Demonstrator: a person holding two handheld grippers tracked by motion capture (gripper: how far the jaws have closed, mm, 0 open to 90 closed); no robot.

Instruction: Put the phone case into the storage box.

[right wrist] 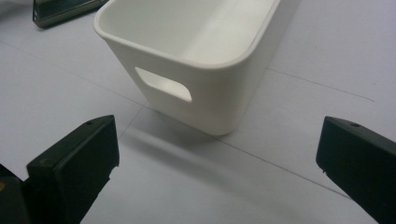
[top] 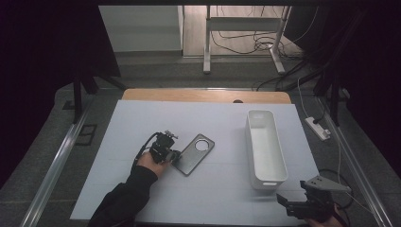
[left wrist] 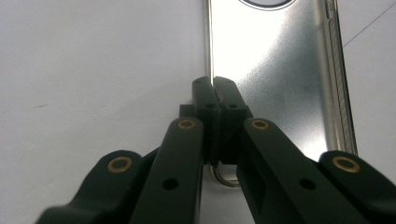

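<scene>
item: phone case (top: 195, 153), flat grey shell with a round camera cutout, glossy inside, lying on the white surface (top: 142, 123); left gripper (left wrist: 214, 86) jaws clamped together on its near long edge. step: grip taken, lift pending. next, by my reading: carry toward the white bin (right wrist: 196, 56) ahead of the right gripper (right wrist: 217, 154), whose jaws stand wide apart, empty.

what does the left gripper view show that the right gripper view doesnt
Left gripper view: the left hand-held gripper, its jaws shut on the long edge of the phone case, near a corner, and the case's shiny inner face up close.

Right gripper view: the right hand-held gripper, jaws wide open, facing the white bin and its handle slot.

Both: the white table and the case.
</scene>
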